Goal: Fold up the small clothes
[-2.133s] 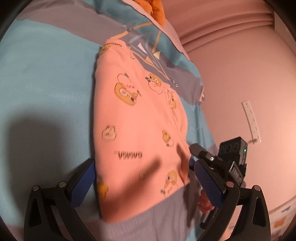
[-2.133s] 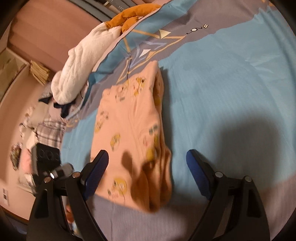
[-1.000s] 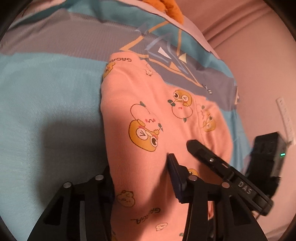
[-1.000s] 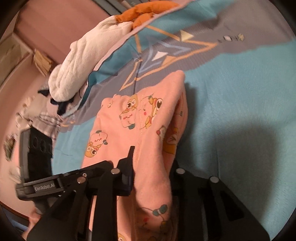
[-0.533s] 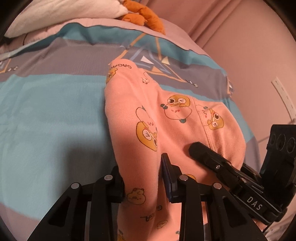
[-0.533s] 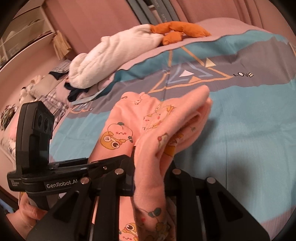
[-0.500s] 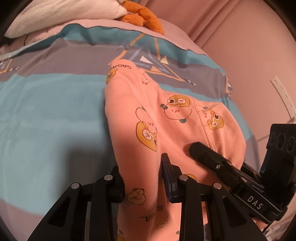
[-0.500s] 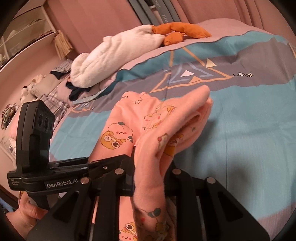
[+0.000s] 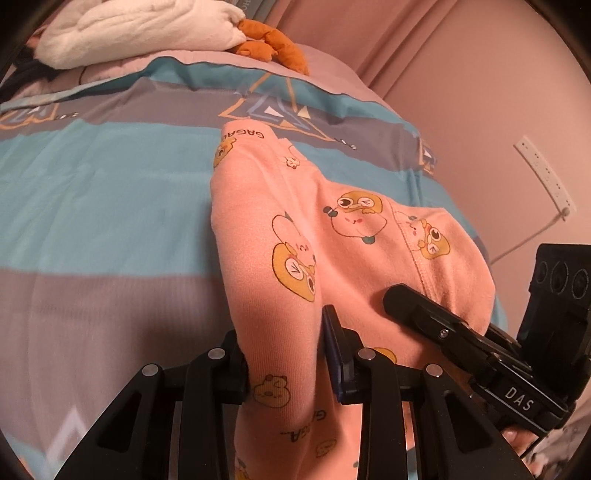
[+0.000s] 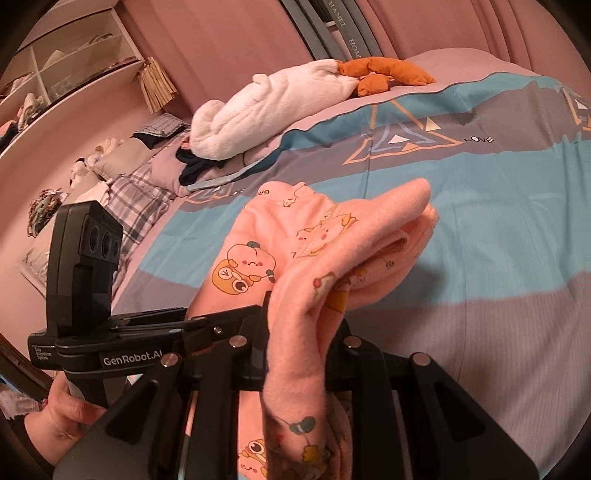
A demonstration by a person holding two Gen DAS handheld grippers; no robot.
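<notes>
Left wrist view: the left gripper (image 9: 284, 350) and the right gripper (image 10: 299, 336) each clamp the pink cartoon-print fleece garment (image 9: 332, 258) above the blue-and-grey striped bedspread (image 9: 110, 206).

Home bedroom. Made bed with a teal, grey and lilac striped duvet cover (image 10: 480, 229) printed with triangle motifs and the word "LOVE". White plush blanket (image 10: 273, 107) and an orange soft toy (image 10: 384, 75) at the head end. Plaid pillow (image 10: 144, 192) and loose clothing heaped along the far side. Padded headboard (image 10: 332, 26) against a pink wall. Open shelving (image 10: 62, 62) with folded items. White power strip (image 9: 546, 177) mounted on the wall, cable trailing down.
</notes>
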